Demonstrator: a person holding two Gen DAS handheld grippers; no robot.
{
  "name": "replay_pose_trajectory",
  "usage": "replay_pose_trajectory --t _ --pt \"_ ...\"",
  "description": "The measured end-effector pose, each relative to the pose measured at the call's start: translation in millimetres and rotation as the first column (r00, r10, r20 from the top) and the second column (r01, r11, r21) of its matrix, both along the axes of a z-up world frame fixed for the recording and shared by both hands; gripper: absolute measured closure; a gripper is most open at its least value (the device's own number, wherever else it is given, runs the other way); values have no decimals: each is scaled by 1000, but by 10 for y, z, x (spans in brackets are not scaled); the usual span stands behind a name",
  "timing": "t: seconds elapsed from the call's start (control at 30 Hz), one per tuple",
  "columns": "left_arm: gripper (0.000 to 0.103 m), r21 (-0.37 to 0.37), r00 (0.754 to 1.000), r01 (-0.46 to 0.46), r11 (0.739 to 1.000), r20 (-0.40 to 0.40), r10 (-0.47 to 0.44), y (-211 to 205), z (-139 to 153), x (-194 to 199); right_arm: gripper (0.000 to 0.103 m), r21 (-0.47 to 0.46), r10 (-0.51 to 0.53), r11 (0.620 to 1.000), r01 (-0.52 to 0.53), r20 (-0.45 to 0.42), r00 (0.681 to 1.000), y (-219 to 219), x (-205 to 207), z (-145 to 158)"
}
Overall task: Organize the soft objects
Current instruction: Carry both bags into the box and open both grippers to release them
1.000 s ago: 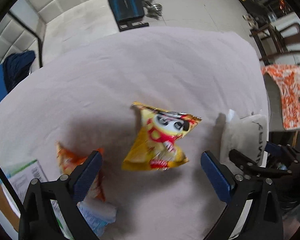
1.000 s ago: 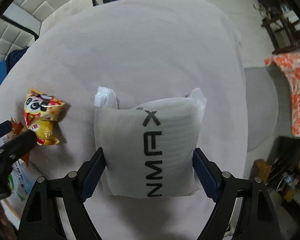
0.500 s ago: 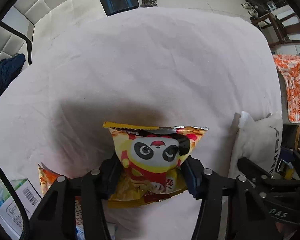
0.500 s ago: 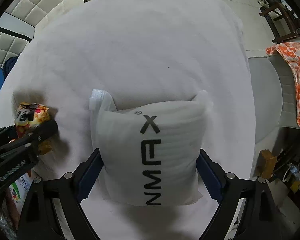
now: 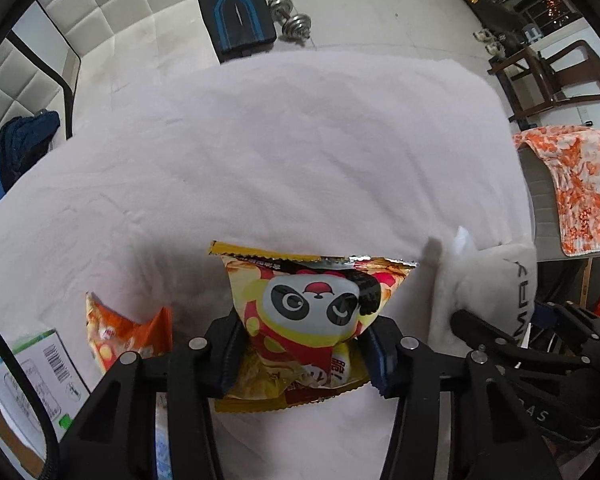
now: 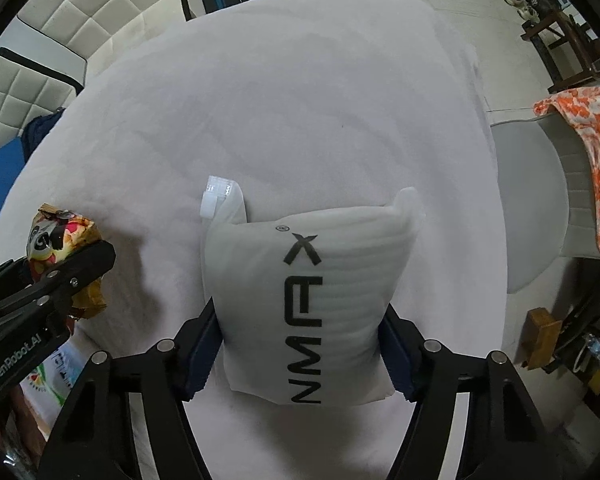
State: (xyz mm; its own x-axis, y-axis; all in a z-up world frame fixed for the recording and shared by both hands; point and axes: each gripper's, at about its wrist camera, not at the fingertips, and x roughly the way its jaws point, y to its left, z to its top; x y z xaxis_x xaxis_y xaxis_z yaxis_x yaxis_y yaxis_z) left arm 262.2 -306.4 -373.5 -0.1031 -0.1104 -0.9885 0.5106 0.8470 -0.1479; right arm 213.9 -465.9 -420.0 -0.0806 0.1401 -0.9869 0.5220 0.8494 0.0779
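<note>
My left gripper (image 5: 302, 354) is shut on a yellow panda snack bag (image 5: 312, 312), held over the white-covered table (image 5: 260, 152). The bag also shows in the right wrist view (image 6: 60, 240), with the left gripper's fingers (image 6: 88, 260) on it. My right gripper (image 6: 300, 356) is shut on a white foam pouch (image 6: 304, 300) printed with black letters. The pouch also shows at the right in the left wrist view (image 5: 488, 280). An orange snack bag (image 5: 128, 332) lies on the cloth left of the panda bag.
A printed cardboard box (image 5: 32, 376) sits at the table's near left. A chair with an orange patterned cloth (image 5: 572, 188) stands right of the table. A bench (image 5: 232, 4) and dumbbell (image 5: 292, 20) lie on the floor beyond.
My left gripper closed on the panda bag, which was loose between open fingers a second ago, and lifted it. The right gripper has tightened on the white pouch.
</note>
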Motion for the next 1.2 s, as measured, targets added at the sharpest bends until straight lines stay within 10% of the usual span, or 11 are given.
replay_pose_trajectory --t 0.57,0.97,1.2 --pt "56 -175 989 -99 980 87 115 895 908 -226 31 45 63 996 -72 171 983 574 -221 943" --pt "56 -189 953 -202 961 187 237 2849 1627 -308 31 94 222 960 -265 325 919 2686 -20 1850" --pt "56 -122 922 -317 941 194 335 4034 1532 -337 31 134 313 920 -370 320 894 3956 143 1806"
